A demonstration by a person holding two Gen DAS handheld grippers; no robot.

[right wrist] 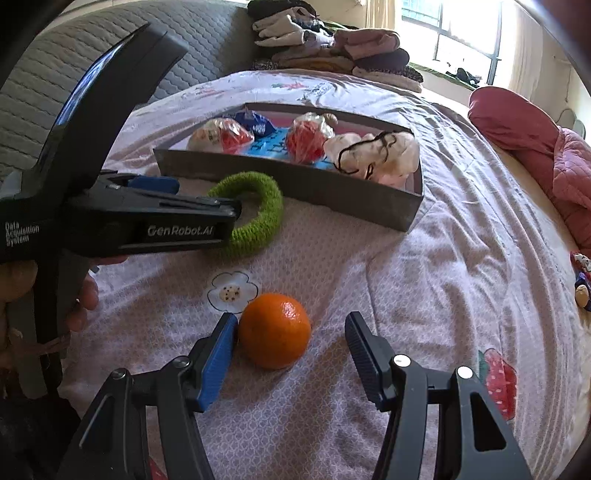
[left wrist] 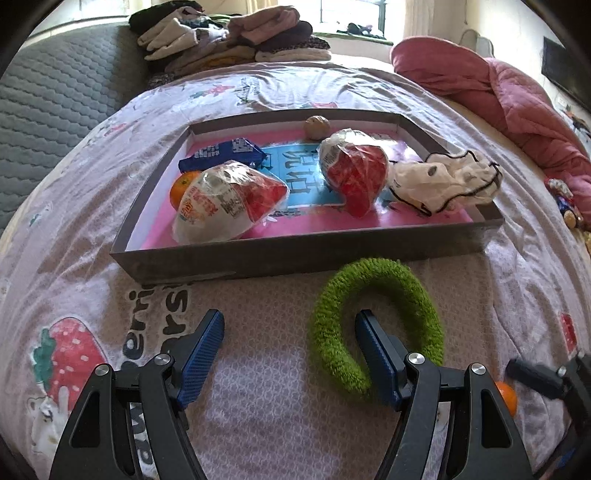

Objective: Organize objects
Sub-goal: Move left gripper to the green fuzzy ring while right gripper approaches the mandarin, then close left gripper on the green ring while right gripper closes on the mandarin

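Observation:
A grey cardboard tray (left wrist: 295,254) lies on the bed and holds two wrapped food packs (left wrist: 229,203), a blue packet (left wrist: 225,151), an orange (left wrist: 181,188), a walnut (left wrist: 317,126) and a white cloth with black trim (left wrist: 447,181). A green fuzzy ring (left wrist: 373,325) lies in front of the tray. My left gripper (left wrist: 290,332) is open; its right finger sits inside the ring. A second orange (right wrist: 274,329) lies on the bedspread between the open fingers of my right gripper (right wrist: 291,332), touching the left pad.
The tray (right wrist: 332,192) and ring (right wrist: 255,218) also show in the right wrist view. Folded clothes (left wrist: 236,33) are stacked at the bed's far end. A pink quilt (left wrist: 509,96) lies at the right. A small toy (right wrist: 581,280) lies at the right edge.

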